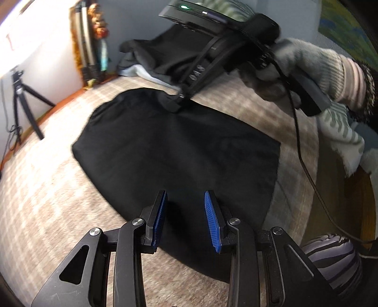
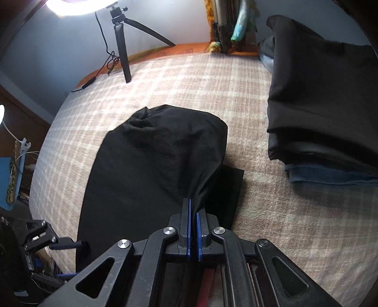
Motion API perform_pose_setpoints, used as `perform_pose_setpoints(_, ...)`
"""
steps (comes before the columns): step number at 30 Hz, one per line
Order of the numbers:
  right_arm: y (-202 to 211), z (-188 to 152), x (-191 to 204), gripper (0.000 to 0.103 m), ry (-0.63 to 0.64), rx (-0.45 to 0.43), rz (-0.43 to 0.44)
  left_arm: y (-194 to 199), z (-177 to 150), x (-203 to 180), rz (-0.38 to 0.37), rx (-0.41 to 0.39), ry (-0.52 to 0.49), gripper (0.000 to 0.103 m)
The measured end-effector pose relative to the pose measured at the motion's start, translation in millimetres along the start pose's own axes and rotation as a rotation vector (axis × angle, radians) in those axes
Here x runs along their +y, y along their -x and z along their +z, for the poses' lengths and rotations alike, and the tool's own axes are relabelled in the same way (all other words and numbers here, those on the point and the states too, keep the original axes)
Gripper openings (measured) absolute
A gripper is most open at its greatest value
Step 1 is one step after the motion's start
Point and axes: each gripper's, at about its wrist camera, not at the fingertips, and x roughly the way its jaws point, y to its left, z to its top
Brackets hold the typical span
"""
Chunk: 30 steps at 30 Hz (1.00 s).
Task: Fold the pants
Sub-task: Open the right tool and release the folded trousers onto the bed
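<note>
Black pants (image 1: 174, 151) lie partly folded on the plaid bed cover (image 1: 47, 189). My left gripper (image 1: 185, 200) is open and empty, hovering over the near edge of the pants. My right gripper (image 2: 193, 209) is shut on a corner of the pants (image 2: 160, 160) and lifts that fabric off the bed; a lower layer lies flat beneath it. In the left wrist view the right gripper (image 1: 174, 104) shows at the far edge of the pants, held by a gloved hand (image 1: 307, 68). The left gripper (image 2: 68, 243) shows at the lower left of the right wrist view.
A stack of folded dark clothes (image 2: 326, 113) sits on the bed at the right; it also shows in the left wrist view (image 1: 170, 56). A tripod (image 2: 122, 42) with a ring light (image 2: 78, 6) stands at the bed's far edge. A cable (image 1: 304, 160) hangs from the right gripper.
</note>
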Motion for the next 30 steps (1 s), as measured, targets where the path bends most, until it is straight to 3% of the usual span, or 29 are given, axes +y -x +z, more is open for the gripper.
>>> perform_pose_setpoints(11, -11, -9, -11, 0.004, -0.011, -0.016, -0.008, -8, 0, -10, 0.001, 0.034, -0.047, 0.031)
perform_pose_setpoints(15, 9, -16, -13, 0.024, -0.030, -0.040, -0.015, 5, 1, -14, -0.030, 0.013, -0.049, 0.031)
perform_pose_setpoints(18, 33, -33, -11, 0.030, -0.027, -0.071, 0.015, 11, 2, -18, -0.028, 0.010, -0.065, 0.031)
perform_pose_setpoints(19, 41, -41, -9, 0.034, -0.018, -0.077, 0.024, 12, 2, -17, -0.030, 0.007, -0.058, 0.031)
perform_pose_setpoints(25, 55, -89, 16, 0.034, 0.073, -0.044, 0.038, 22, 2, 4, -0.010, -0.002, 0.023, 0.037)
perform_pose_setpoints(30, 41, -117, 28, 0.034, 0.190, 0.015, -0.080, 24, -2, 36, 0.037, 0.009, 0.144, 0.046)
